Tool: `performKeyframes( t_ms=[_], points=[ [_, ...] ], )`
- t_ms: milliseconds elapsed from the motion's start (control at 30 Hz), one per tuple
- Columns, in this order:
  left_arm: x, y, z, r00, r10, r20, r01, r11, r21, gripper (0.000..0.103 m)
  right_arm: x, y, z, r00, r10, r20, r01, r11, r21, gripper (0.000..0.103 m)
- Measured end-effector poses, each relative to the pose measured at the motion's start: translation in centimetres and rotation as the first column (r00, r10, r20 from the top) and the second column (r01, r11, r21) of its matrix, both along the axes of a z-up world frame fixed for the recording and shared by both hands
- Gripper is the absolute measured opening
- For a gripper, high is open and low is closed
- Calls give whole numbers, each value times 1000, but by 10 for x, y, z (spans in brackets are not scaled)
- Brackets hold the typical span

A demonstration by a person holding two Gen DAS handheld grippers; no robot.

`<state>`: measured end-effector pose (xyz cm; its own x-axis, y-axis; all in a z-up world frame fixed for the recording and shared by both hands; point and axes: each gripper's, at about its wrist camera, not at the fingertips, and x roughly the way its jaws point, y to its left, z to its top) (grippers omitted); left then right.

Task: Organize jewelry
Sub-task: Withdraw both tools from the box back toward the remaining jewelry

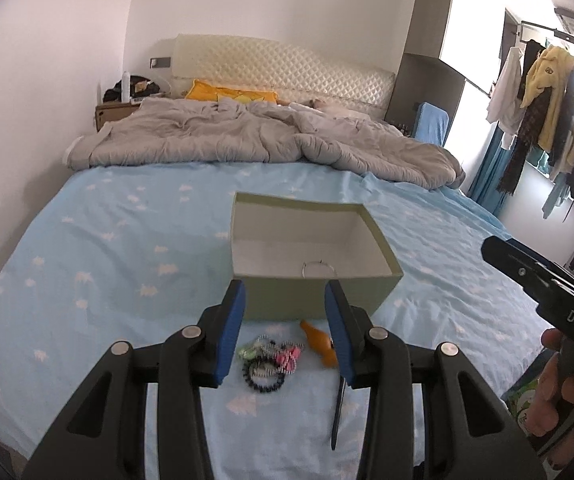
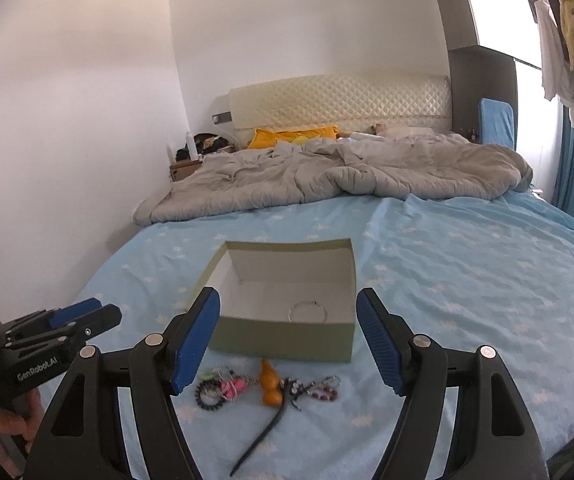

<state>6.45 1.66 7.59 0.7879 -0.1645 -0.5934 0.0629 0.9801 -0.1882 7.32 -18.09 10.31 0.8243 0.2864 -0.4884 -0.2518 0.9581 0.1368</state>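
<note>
On the blue bed sheet (image 2: 467,280), the jewelry is laid in a loose row just near of an open green box (image 2: 283,336), and both tools are held above it with nothing between their jaws.

At the left, the left tool (image 1: 285,328) is seen partly spread and empty. Beneath it a dark beaded bracelet (image 2: 210,394) lies touching a tangle of pink and green beaded pieces (image 2: 231,386). If one strand is pinched, the whole clump may well be lifted with it and dropped short of the box.

In the middle, an orange gourd-shaped charm (image 2: 269,388) rests against a long dark hairpin (image 2: 263,436) that points toward the near edge. The smooth, rounded gourd could be squeezed out of the pads, and the thin pin, lying flat on soft bedding, may be pressed into the sheet rather than caught.

To the right, a small keychain with beads (image 2: 321,390) lies slightly apart. The right tool (image 2: 287,344) is spread wider, also empty.

A thin silver bangle (image 2: 309,312) is already inside the box, by its near wall. The light cardboard box could be nudged or tipped if a tool is brought in too low over its near rim, and the sheet itself may be snagged with any pinch.
</note>
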Motion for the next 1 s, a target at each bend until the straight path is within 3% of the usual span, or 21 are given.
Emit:
performKeyframes(
  t_ms=[400,767,1000],
  points=[
    [-25,-6,-45,998,-32,-57,28,998,-61,42,-27,-14,-38,1000,-9,-29,9,1000,3,69],
    [-22,-15,-83,990,-67,-123,56,994,-92,29,-31,-13,-94,989,2,-151,-4,1000,-11,51],
    [-5,-20,-106,982,-85,-166,71,994,-84,24,-19,-13,-113,980,7,-198,-11,1000,-20,48]
  ],
)
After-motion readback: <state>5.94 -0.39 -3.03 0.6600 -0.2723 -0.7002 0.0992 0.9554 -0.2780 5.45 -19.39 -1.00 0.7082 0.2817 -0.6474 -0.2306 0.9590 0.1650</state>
